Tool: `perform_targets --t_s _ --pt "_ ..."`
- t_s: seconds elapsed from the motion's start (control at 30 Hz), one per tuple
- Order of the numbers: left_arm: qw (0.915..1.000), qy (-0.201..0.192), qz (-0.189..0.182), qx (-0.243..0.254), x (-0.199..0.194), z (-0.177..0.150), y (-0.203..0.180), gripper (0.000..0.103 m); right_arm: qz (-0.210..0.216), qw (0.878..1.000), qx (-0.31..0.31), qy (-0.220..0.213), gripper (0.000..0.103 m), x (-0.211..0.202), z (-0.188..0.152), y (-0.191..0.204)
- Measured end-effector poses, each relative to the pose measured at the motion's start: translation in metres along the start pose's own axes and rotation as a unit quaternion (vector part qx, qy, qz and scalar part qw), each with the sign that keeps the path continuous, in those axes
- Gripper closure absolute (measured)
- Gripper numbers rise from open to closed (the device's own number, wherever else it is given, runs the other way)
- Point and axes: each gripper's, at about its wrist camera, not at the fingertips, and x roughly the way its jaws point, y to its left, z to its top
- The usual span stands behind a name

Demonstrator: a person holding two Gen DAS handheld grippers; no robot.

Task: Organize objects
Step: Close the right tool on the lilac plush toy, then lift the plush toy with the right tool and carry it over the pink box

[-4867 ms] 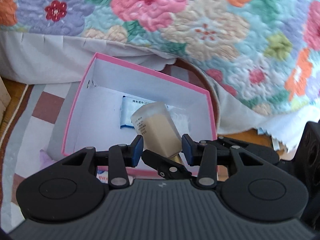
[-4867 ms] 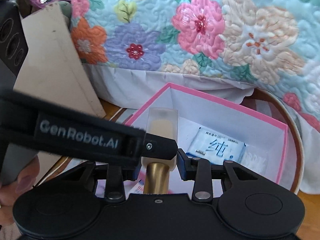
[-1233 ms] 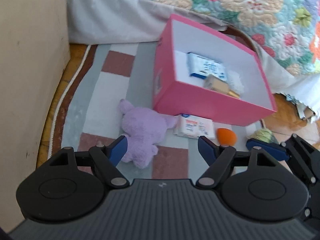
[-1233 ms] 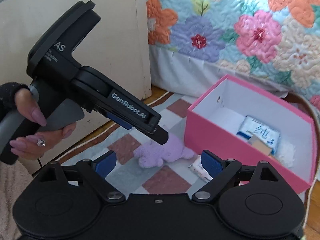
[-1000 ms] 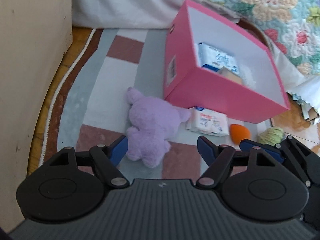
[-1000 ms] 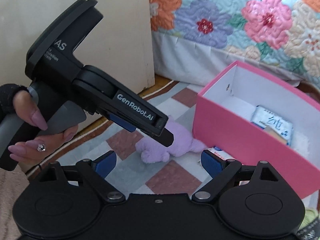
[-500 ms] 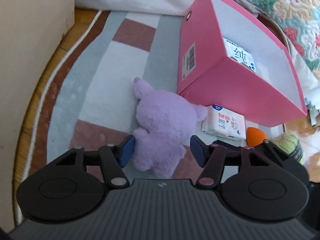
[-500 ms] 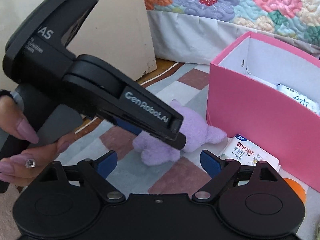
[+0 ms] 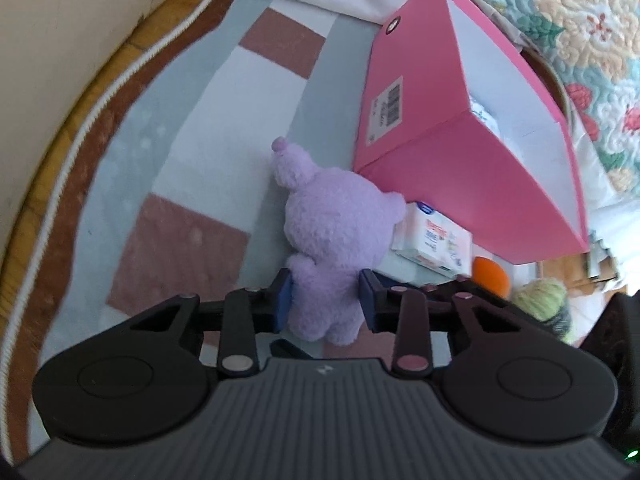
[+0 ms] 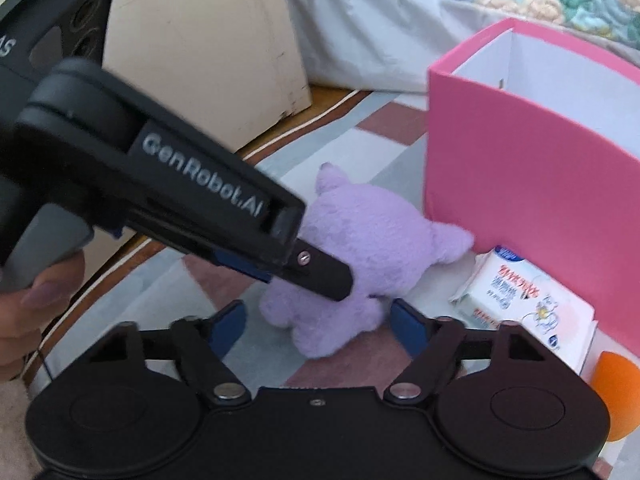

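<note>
Lying on the checked rug (image 9: 192, 128), the purple plush (image 9: 334, 236) sits just beside the pink box (image 9: 472, 184), one ear touching a white tissue pack (image 9: 432, 242). The left claw (image 9: 325, 306) has its blue pads pressed against both sides of the plush's lower body, clenched on it. The right claw (image 10: 318, 330) is released, its pads spread wide on either side of the same plush without touching it. An orange sponge (image 9: 490, 274) and a green yarn ball (image 9: 542, 300) lie near the box's corner. A floral quilt (image 9: 572, 20) hangs behind the box.
</note>
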Motion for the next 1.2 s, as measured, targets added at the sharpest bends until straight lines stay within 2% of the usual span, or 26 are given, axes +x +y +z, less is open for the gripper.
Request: perform_targets --t_s 0.1,0.23,0.33,0.43,0.5,0.67,0.77,0.87,1.07,1.1,1.17,1.2 --pt "0.9994 0.013 -0.024 -0.024 -0.002 -0.008 0.003 0.07 -0.02 1.0 -0.016 0.003 0.038 -0.008 -0.004 0.006" --pt "0.9978 0.028 -0.047 -0.037 -0.006 -0.022 0.0 0.071 -0.018 1.0 -0.014 0.007 0.04 -0.025 -0.015 0.006" --pt "0.9968 0.044 -0.053 -0.041 -0.004 -0.03 -0.007 0.071 -0.032 0.999 -0.038 0.004 0.04 -0.038 -0.023 0.007" --pt "0.9963 0.06 -0.055 -0.027 0.0 -0.033 -0.015 0.071 -0.044 0.998 -0.05 0.005 0.041 -0.047 -0.034 0.006" --pt "0.9965 0.056 -0.057 -0.022 -0.002 -0.033 -0.018 0.071 -0.054 0.997 -0.048 -0.002 0.041 -0.051 -0.039 0.005" --pt "0.9986 0.041 -0.033 -0.009 -0.004 -0.036 -0.021 0.068 -0.064 0.997 -0.036 -0.003 0.041 -0.055 -0.045 -0.004" --pt "0.9991 0.037 -0.015 -0.009 0.0 -0.038 -0.02 0.068 -0.047 0.999 -0.023 0.006 0.036 -0.053 -0.047 -0.009" --pt "0.9989 0.04 -0.024 -0.002 0.004 -0.039 -0.023 0.061 -0.03 0.999 -0.009 0.01 0.029 -0.052 -0.049 -0.013" --pt "0.9995 0.03 -0.007 -0.008 0.011 -0.045 -0.027 0.061 -0.025 1.0 0.006 -0.001 0.028 -0.049 -0.05 -0.015" --pt "0.9996 0.027 -0.007 -0.009 0.01 -0.046 -0.028 0.062 -0.027 1.0 0.007 -0.008 0.038 -0.05 -0.051 -0.016" --pt "0.9996 0.023 -0.005 0.014 0.009 -0.048 -0.034 0.061 -0.033 0.999 -0.004 -0.021 0.05 -0.052 -0.053 -0.017" --pt "0.9996 0.018 -0.005 0.019 0.005 -0.05 -0.036 0.062 -0.029 0.999 -0.01 -0.024 0.051 -0.053 -0.055 -0.017"
